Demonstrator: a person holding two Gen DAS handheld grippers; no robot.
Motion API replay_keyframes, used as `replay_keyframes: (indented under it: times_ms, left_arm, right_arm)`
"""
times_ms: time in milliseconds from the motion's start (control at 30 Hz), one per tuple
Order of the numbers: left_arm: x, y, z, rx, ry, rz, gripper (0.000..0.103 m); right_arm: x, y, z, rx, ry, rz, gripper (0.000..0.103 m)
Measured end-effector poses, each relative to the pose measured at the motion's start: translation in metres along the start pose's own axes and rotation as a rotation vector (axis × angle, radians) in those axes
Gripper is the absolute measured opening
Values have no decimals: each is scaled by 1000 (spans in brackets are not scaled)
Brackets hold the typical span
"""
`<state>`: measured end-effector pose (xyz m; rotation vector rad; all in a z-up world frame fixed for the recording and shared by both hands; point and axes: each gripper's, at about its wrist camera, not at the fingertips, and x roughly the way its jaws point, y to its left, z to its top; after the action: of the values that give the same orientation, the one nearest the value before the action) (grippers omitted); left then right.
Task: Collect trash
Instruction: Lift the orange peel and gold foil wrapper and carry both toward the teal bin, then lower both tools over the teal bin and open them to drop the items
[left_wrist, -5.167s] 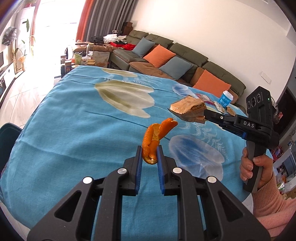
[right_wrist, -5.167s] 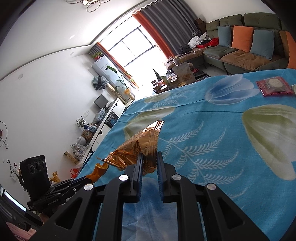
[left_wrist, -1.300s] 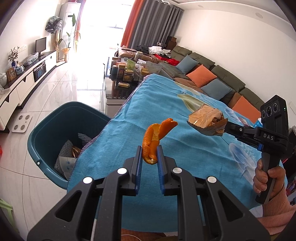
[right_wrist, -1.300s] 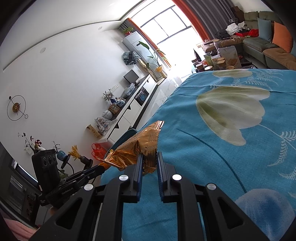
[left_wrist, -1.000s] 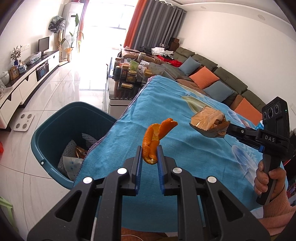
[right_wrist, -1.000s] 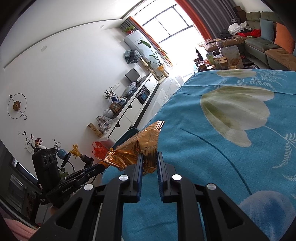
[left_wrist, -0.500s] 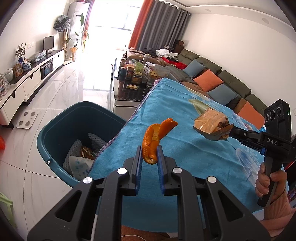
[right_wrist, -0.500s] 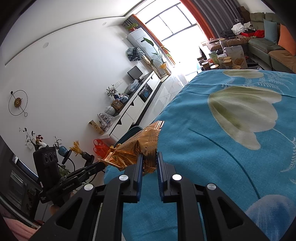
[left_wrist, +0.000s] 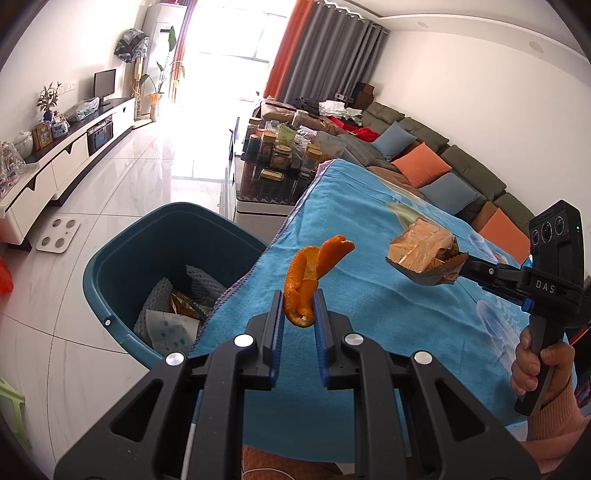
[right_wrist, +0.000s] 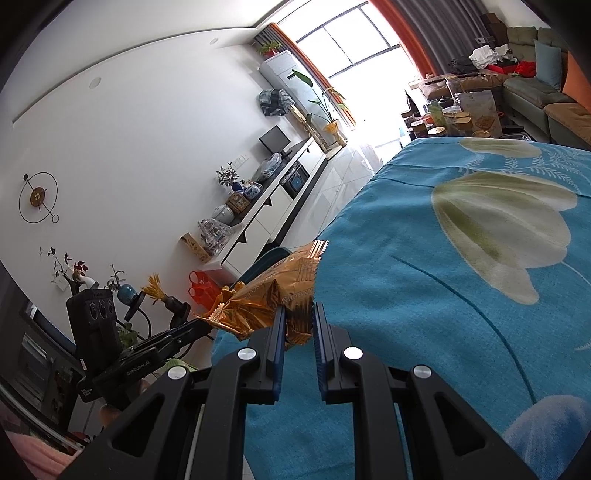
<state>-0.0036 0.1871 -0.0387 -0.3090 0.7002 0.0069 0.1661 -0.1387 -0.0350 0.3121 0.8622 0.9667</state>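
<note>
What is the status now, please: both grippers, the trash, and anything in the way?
Left gripper shut on orange peel. Right gripper shut on gold wrapper. Teal bin beside table, already holding trash. Path to bin clear.

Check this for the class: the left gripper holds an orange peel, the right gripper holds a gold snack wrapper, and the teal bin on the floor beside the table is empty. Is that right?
Not quite. The teal bin is not empty: the left wrist view shows foam netting, paper and a gold wrapper already in it. The rest stands: the left gripper holds the orange peel, and the right gripper holds the gold snack wrapper.
</note>
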Motion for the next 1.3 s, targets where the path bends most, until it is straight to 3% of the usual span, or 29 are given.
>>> replay_keyframes:
  times_ms: [1300]
  left_arm:
    - [-12, 32, 6, -67, -31, 77, 16]
  right_arm:
    - [35, 34, 10, -87, 58, 28, 13]
